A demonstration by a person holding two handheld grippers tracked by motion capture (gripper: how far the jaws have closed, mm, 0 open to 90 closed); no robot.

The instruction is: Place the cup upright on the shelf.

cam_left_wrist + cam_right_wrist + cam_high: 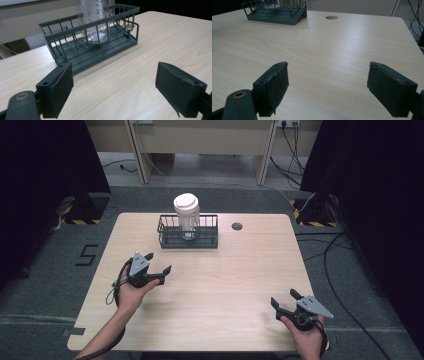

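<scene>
Standing in the basket (167,236), the cup (187,210) lies at 1 o'clock from the left gripper (159,264); both grippers' jaws gape empty, right gripper (284,301) well apart.

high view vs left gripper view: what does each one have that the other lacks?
High view alone: the cup's white lid, the table's round hole, the right gripper open, both of the person's hands. Left gripper view alone: a close look at the clear cup's base and the left gripper pads, open. Shared: the wire basket with the cup upright inside, and the wooden table.
</scene>
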